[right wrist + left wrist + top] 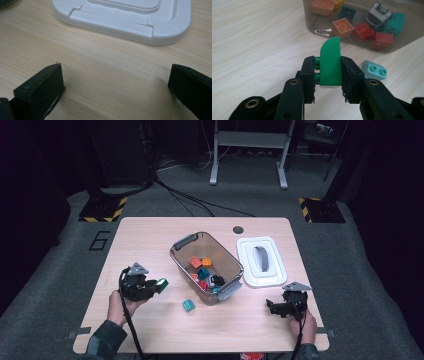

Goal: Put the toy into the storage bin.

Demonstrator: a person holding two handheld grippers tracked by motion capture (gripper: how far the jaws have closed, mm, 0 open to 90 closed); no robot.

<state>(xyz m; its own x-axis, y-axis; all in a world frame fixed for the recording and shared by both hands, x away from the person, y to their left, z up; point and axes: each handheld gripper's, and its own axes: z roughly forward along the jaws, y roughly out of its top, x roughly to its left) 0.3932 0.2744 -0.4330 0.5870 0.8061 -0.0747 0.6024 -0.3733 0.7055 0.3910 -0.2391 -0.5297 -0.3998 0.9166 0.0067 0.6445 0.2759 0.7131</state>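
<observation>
My left gripper (159, 286) (329, 75) is shut on a green brick (330, 63) (162, 284) with a rounded top, held just above the table, left of the bin. A light teal brick (188, 305) (374, 70) lies on the table in front of the bin. The clear grey bin (227, 255) (407, 37) holds several bricks in orange, red and teal, plus a small grey and black toy (378, 15). My right gripper (272, 306) (115, 82) rests at the table's front right, open, with bare wood between its jaws.
A white bin lid (262, 261) (125, 17) with a grey handle lies right of the bin, just beyond my right gripper. The wooden table (145, 240) has a round hole (238, 229) near its far edge. Cables and a stand sit on the floor behind.
</observation>
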